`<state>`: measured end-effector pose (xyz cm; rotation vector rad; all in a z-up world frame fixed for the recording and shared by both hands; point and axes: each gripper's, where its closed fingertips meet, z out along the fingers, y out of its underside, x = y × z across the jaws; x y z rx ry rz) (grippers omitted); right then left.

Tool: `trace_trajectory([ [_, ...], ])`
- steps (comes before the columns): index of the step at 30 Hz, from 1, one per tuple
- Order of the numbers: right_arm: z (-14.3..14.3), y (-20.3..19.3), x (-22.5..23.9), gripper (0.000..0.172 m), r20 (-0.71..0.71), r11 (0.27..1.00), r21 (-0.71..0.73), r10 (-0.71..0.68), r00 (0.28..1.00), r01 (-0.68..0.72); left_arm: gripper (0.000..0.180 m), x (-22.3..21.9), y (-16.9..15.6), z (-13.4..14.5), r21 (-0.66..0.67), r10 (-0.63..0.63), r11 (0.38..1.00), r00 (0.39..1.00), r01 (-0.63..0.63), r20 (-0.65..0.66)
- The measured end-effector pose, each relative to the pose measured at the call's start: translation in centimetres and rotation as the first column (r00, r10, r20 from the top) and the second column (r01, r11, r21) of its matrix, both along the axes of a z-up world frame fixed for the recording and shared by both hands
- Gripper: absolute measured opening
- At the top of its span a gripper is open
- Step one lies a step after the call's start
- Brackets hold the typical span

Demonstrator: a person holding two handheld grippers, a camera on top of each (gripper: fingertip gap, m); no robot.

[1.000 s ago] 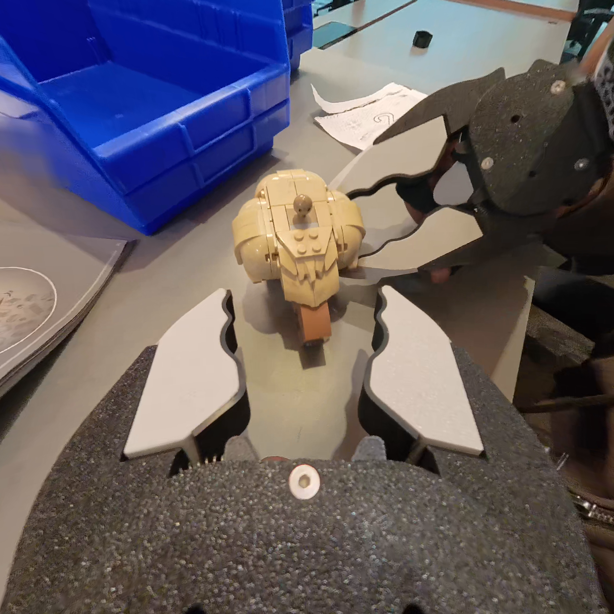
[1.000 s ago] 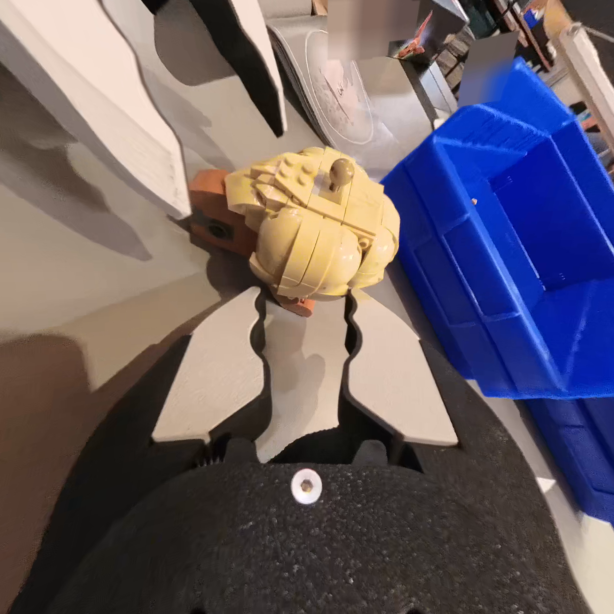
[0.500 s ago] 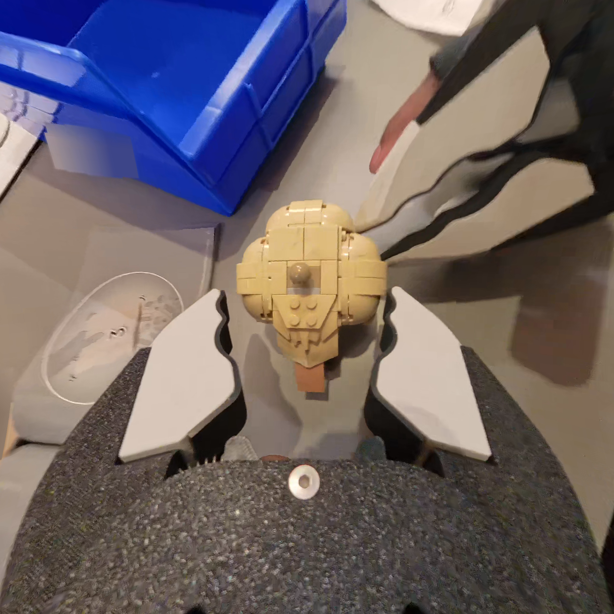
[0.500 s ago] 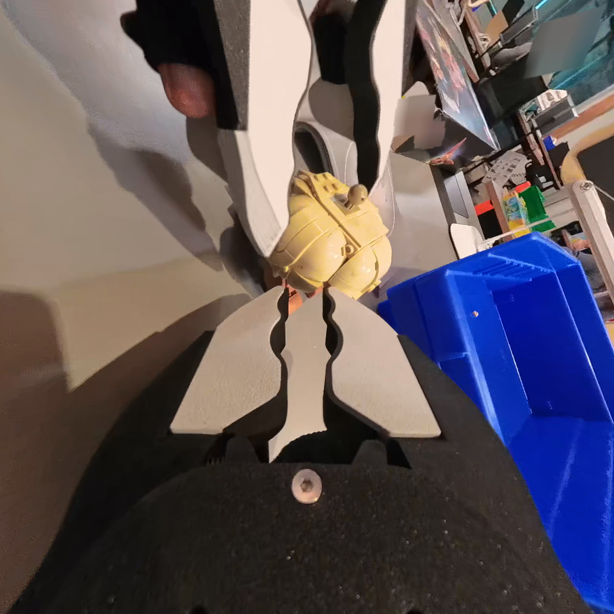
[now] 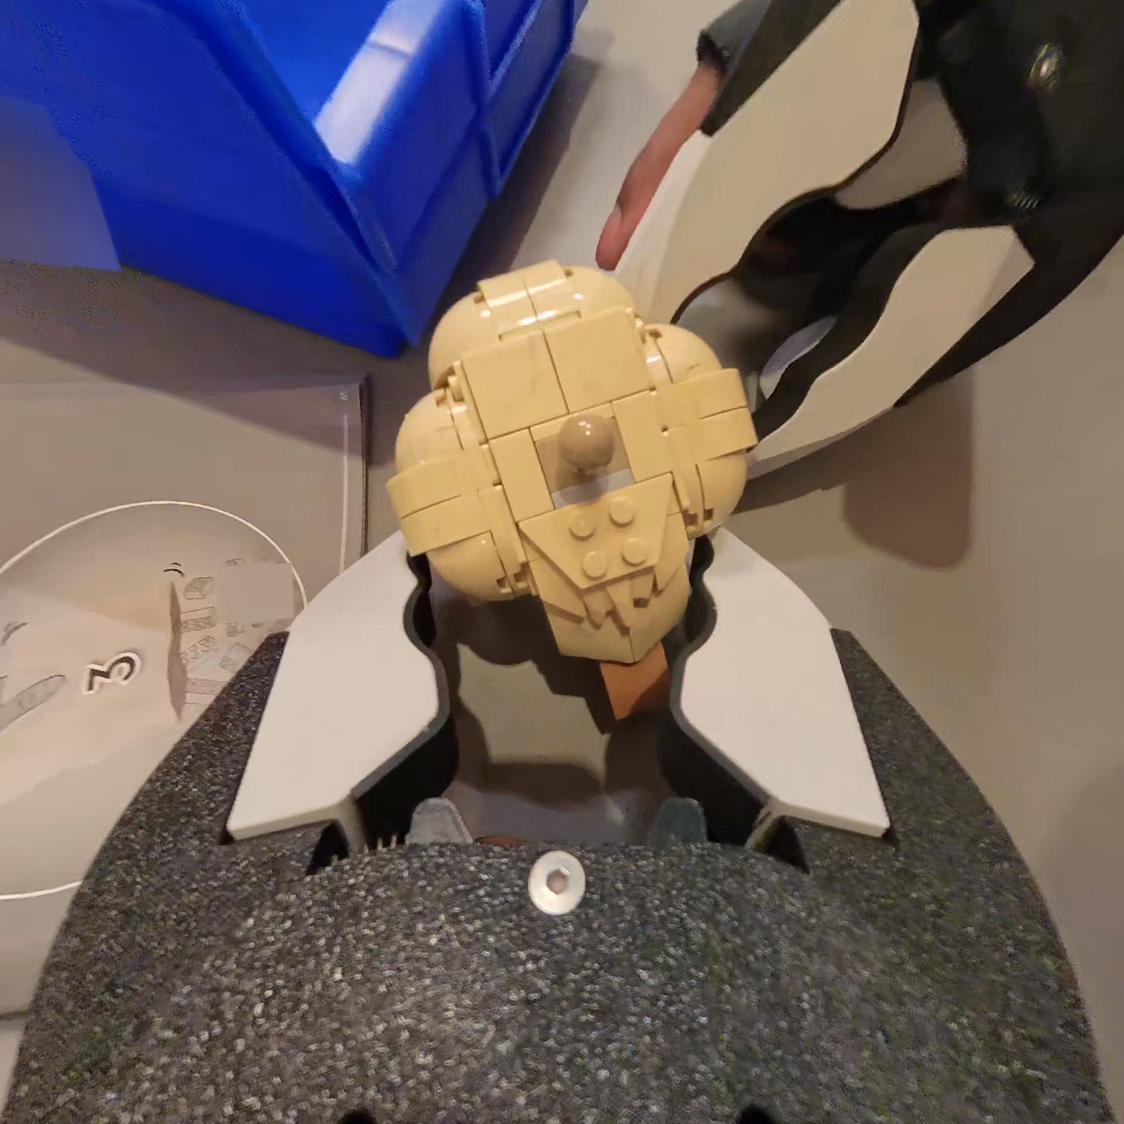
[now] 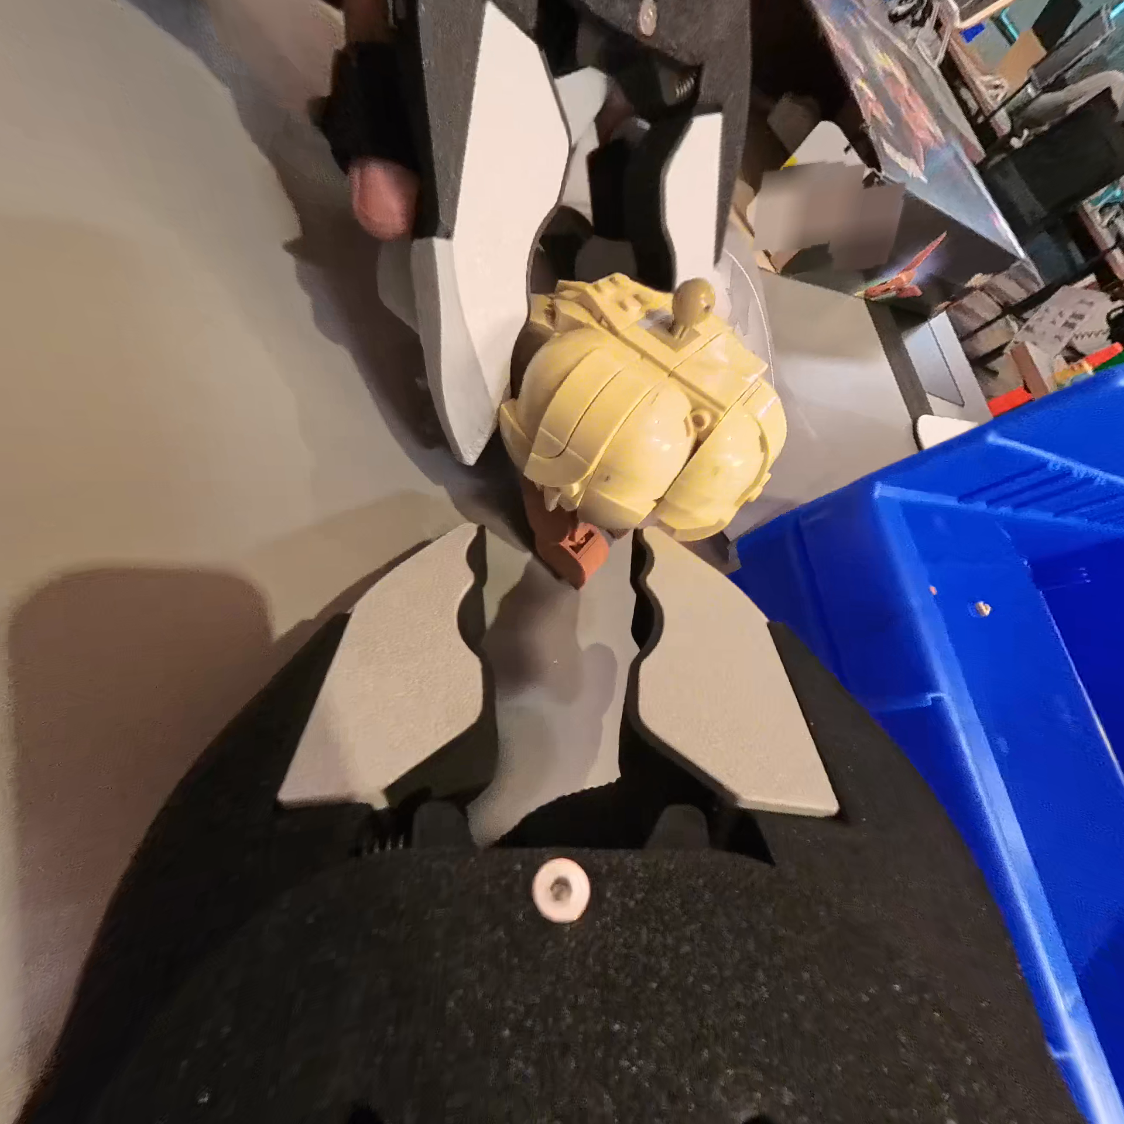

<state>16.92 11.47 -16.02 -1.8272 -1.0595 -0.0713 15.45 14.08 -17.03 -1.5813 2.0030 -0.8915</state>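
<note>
The tan brick model (image 5: pixel 568 462) sits between the left claw's (image 5: pixel 556 584) fingertips, which press its sides. The right claw (image 6: pixel 556 547) stands open just beside it, above the grey worktop (image 5: pixel 912 638), near the blue bin (image 5: pixel 255 152)

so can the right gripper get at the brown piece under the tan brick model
Probably yes: the right gripper is open with the brown piece right at its fingertips. The left gripper around the tan model crowds that side.

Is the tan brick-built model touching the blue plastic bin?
Apart. The left wrist view shows grey tabletop between the tan brick-built model and the blue plastic bin.
</note>
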Motion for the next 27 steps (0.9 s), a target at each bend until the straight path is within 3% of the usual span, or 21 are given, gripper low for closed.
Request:
trace_trajectory([
  [1, 0.0, 0.1, 0.1, 0.046, -0.005, 1.000, 0.000, -0.010, 1.000, 0.010, 0.082, 0.2, -0.1, 0.0, -0.046, 0.017, 0.999, 1.000, -0.017, -0.001],
  [7, 0.7, -0.2, 0.7, 0.043, 0.013, 0.995, 0.086, -0.049, 0.999, 0.048, 0.068, 1.3, -2.3, 0.6, -0.414, 0.078, 0.907, 0.997, -0.081, -0.025],
  [9, 0.9, -0.5, 1.0, 0.042, 0.013, 0.993, 0.100, -0.059, 0.998, 0.057, 0.062, 1.4, -2.7, 1.0, -0.485, 0.080, 0.871, 0.997, -0.081, -0.022],
  [11, 0.9, -0.6, 1.5, 0.042, 0.007, 0.993, 0.095, -0.069, 0.998, 0.068, 0.038, 1.5, -2.7, 1.4, -0.550, 0.086, 0.832, 0.996, -0.073, -0.002],
  [14, 1.1, -0.7, 2.0, 0.043, -0.021, 0.992, 0.090, -0.082, 0.996, 0.084, 0.036, 1.5, -2.2, 1.9, -0.660, 0.119, 0.745, 0.993, -0.093, -0.006],
  [22, 0.9, -0.8, 2.2, 0.042, 0.000, 0.992, 0.086, -0.096, 0.995, 0.096, 0.035, 1.3, -2.4, 1.8, -0.726, 0.146, 0.674, 0.988, -0.134, -0.047],
  [27, 1.2, -1.0, 1.6, 0.022, -0.009, 0.991, 0.106, -0.079, 0.997, 0.079, 0.034, 1.3, -2.6, 1.9, -0.756, 0.162, 0.637, 0.985, -0.152, -0.062],
])
